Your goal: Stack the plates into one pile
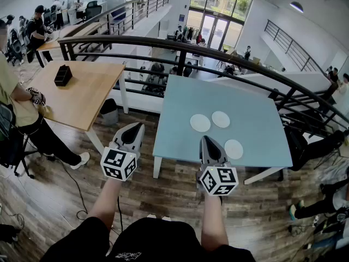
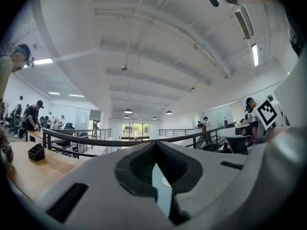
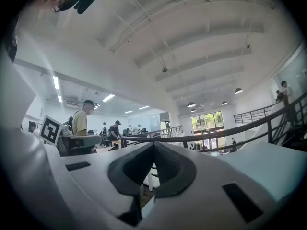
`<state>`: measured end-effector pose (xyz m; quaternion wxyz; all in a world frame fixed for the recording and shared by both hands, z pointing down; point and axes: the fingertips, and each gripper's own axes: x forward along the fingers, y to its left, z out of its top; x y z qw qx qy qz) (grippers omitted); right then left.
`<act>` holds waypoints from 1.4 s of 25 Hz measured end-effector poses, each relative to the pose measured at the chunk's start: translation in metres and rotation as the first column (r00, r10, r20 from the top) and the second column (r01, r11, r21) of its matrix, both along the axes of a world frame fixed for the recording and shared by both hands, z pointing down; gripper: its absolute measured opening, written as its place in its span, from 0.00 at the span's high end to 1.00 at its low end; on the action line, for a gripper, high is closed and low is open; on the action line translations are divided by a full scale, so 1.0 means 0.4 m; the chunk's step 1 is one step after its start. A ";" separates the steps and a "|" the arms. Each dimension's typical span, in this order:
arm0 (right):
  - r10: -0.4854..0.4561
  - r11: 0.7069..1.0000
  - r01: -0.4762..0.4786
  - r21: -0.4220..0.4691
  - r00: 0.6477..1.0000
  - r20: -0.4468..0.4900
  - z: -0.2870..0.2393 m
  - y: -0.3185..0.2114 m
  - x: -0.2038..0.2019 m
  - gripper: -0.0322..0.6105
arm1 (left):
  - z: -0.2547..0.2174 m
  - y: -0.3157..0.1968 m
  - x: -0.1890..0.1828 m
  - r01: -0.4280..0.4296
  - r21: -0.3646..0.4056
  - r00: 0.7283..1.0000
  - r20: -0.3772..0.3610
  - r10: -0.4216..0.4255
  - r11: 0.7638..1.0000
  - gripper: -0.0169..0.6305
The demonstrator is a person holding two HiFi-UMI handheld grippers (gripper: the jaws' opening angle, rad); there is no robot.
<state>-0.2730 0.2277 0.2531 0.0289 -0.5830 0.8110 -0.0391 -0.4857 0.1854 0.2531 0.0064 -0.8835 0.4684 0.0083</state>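
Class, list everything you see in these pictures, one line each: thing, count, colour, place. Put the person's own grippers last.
plates: three, white, lying singly on the blue table
blue table: one, light blue, ahead of the grippers
wooden table: one, light wood, left of the blue table
box: one, black, on the wooden table
railing: one, black, behind both tables
bystander: one, yellow shirt, far left
left gripper: one, grey, shut, empty, short of the blue table
right gripper: one, grey, shut, empty, at the blue table's near edge
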 end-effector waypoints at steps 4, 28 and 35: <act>-0.007 1.000 0.007 0.012 1.000 0.006 -0.011 -0.006 -0.012 0.94 | -0.006 -0.007 -0.010 0.002 0.007 1.000 0.003 -0.002 1.000 0.96; 0.024 1.000 -0.024 -0.007 0.998 0.064 0.031 0.076 -0.019 0.94 | 0.050 0.030 0.006 -0.073 -0.009 0.997 0.020 0.073 0.997 0.96; 0.045 0.999 -0.045 -0.005 0.998 0.048 0.029 0.099 0.081 0.94 | 0.046 0.044 0.101 -0.082 -0.003 0.996 0.026 0.082 0.997 0.96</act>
